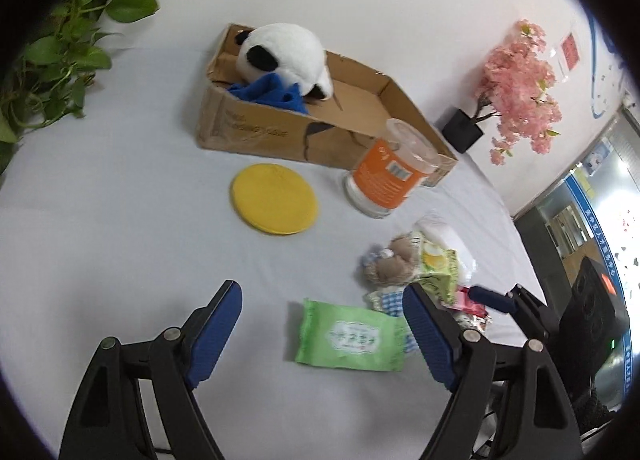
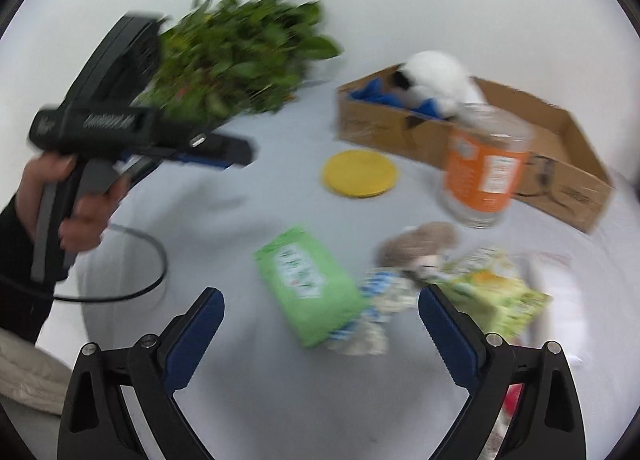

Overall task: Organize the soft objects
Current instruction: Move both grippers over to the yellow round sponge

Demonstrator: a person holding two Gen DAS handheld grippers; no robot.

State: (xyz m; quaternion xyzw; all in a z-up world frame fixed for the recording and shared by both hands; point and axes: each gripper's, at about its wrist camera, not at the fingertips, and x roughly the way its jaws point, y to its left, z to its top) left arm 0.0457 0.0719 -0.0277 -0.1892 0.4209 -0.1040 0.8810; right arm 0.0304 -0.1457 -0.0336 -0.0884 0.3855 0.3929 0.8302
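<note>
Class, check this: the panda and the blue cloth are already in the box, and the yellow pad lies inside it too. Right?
One error: the yellow pad lies on the table in front of the box, not inside it, as the left wrist view shows. The panda and blue cloth are in the box.

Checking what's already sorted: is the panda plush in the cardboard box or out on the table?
In. The panda plush sits in one end of the cardboard box, on a blue cloth.

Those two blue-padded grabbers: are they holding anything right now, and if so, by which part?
Nothing is held. The left gripper and the right gripper both stand wide open above the table, with only air between their pads; the green wipes pack lies untouched.
</note>
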